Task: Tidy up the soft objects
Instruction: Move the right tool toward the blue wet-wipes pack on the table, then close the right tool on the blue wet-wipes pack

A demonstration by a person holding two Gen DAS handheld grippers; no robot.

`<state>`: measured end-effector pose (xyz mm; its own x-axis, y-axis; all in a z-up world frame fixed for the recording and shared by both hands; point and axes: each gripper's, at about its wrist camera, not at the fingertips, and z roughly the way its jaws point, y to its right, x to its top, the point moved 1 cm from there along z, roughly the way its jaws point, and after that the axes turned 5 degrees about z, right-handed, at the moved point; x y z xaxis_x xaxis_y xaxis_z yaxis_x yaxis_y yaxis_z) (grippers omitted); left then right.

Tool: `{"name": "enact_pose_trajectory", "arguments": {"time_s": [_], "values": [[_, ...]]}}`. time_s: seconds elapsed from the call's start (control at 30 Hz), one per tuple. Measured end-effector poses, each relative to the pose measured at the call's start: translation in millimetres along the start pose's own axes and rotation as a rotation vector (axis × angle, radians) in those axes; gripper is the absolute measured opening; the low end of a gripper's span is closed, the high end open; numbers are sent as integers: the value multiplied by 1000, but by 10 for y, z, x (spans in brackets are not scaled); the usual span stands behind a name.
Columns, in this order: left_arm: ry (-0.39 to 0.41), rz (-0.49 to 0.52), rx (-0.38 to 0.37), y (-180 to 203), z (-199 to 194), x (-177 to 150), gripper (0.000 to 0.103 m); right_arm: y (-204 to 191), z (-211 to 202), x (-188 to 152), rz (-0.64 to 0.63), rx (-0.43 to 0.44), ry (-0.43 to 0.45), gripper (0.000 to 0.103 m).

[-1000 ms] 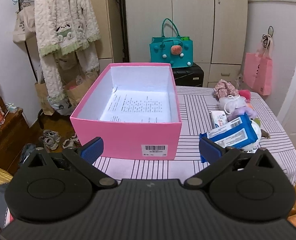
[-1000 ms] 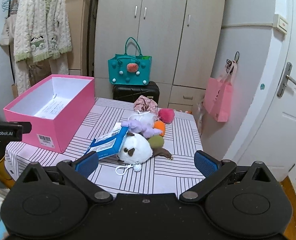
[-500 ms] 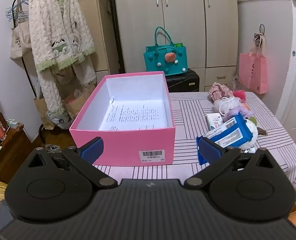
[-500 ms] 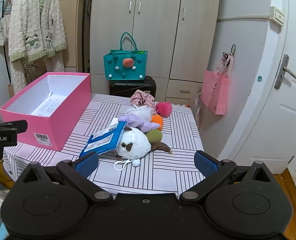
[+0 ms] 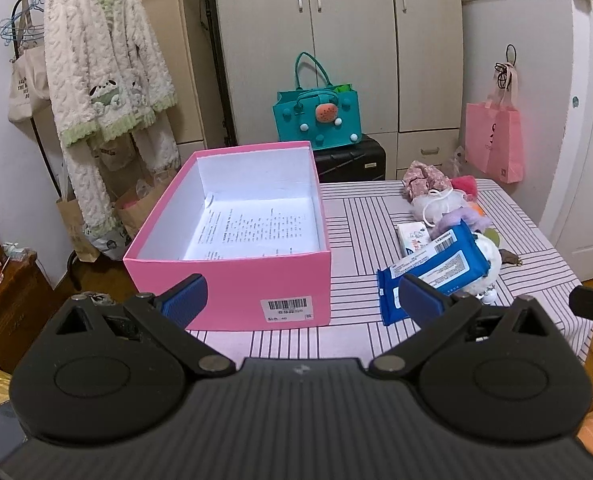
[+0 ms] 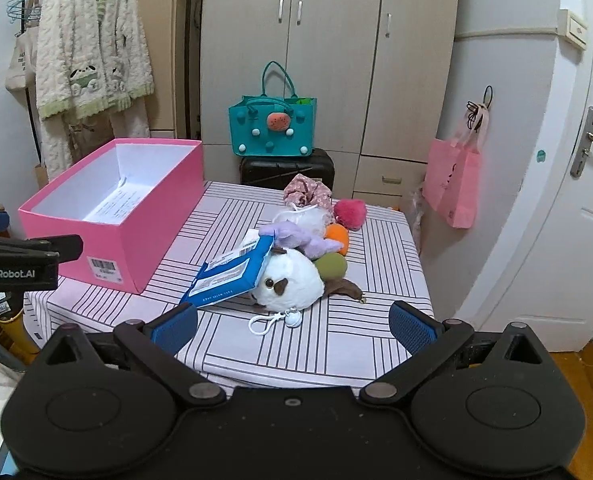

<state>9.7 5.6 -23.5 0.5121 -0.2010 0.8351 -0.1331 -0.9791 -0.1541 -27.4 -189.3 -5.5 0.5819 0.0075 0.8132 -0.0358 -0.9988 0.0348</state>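
Two handheld grippers sit at the near edge of a striped table [image 6: 336, 340], both with jaws spread wide and holding nothing; the left gripper [image 5: 302, 300] faces the front wall of a pink box [image 5: 256, 276], and the right gripper [image 6: 292, 326] faces a heap of soft things, well short of touching any of them.

Nearest in the heap, a blue wipes pack [image 6: 232, 276] leans tilted against a white plush toy [image 6: 292, 280], whose white loop cord [image 6: 264, 324] trails toward the table's front edge; just behind lie an olive ball [image 6: 330, 266], an orange ball [image 6: 336, 234], a lilac plush [image 6: 304, 238], a white drawstring pouch [image 6: 300, 214], a pink pompom [image 6: 350, 212] and, farthest, a floral fabric piece [image 6: 308, 194].

The pink box stands open on the table's left side, apart from the heap, with only a printed sheet [image 5: 256, 232] on its floor; no soft thing is in it yet.

Beyond the table stand a teal bag [image 6: 272, 128] on a black case, and a wardrobe.

Risks, as I judge them: the leaning pack would likely slide if the white plush is lifted first; the balls could roll off the table's right edge if nudged; the cord might snag on a finger.
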Motion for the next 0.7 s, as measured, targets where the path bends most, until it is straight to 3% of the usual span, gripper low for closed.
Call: {"name": "enact_pose_trajectory", "arguments": {"time_s": [0.17, 0.37, 0.5, 0.6, 0.7], "values": [[-5, -2, -6, -3, 19, -8, 103, 11, -9, 1, -12, 4, 20, 103], [4, -45, -29, -79, 130, -2, 103, 126, 50, -27, -20, 144, 69, 103], [47, -87, -54, -124, 198, -24, 103, 172, 172, -64, -35, 182, 155, 103], [66, -135, -124, -149, 296, -33, 103, 167, 328, -41, -47, 185, 155, 102], [63, -114, -177, -81, 419, -10, 102, 159, 532, -22, -42, 226, 115, 90]]}}
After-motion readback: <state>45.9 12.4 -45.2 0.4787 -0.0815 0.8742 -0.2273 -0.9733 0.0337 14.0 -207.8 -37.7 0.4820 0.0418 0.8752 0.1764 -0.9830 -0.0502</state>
